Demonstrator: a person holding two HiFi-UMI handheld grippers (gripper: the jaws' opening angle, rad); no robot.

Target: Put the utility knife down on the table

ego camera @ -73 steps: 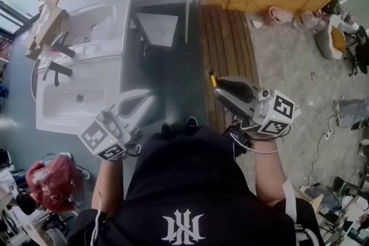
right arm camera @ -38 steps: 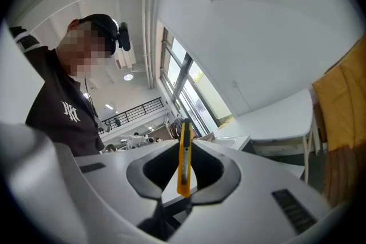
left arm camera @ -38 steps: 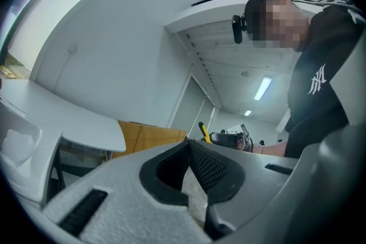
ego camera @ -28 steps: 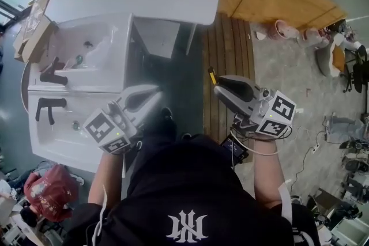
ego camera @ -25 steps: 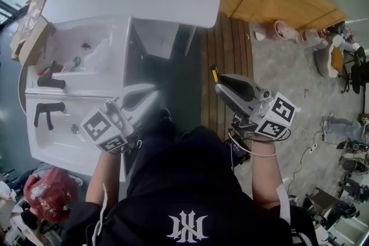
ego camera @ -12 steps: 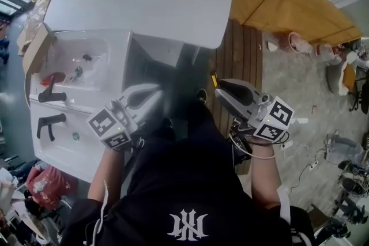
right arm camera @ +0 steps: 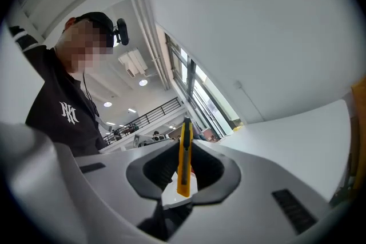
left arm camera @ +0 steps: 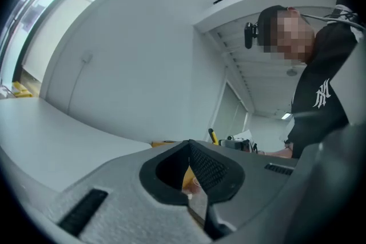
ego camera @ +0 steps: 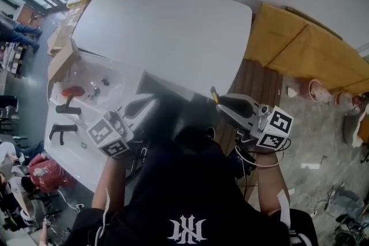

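Note:
The yellow utility knife (right arm camera: 183, 157) stands upright between the jaws of my right gripper (right arm camera: 182, 171), which is shut on it. In the head view its yellow tip (ego camera: 214, 93) sticks out of the right gripper (ego camera: 223, 105), held in the air just short of the white table (ego camera: 167, 31). The table's near edge lies a little ahead of both grippers. My left gripper (ego camera: 137, 108) hovers to the left at the same height. In its own view the left gripper (left arm camera: 191, 171) has its jaws together with nothing between them, and the knife (left arm camera: 213, 135) shows beyond it.
White sink units with black taps (ego camera: 64, 131) stand at the left, with a cardboard box (ego camera: 62, 59) behind them. Orange boards (ego camera: 300, 46) lean at the right over wooden floor slats (ego camera: 266, 84). A pink pot (ego camera: 317, 89) and a red bag (ego camera: 39, 165) sit on the floor.
The person has walked toward the white table, which now fills much more of the head view. Both grippers keep their pose in front of the body, the right still holding the knife.

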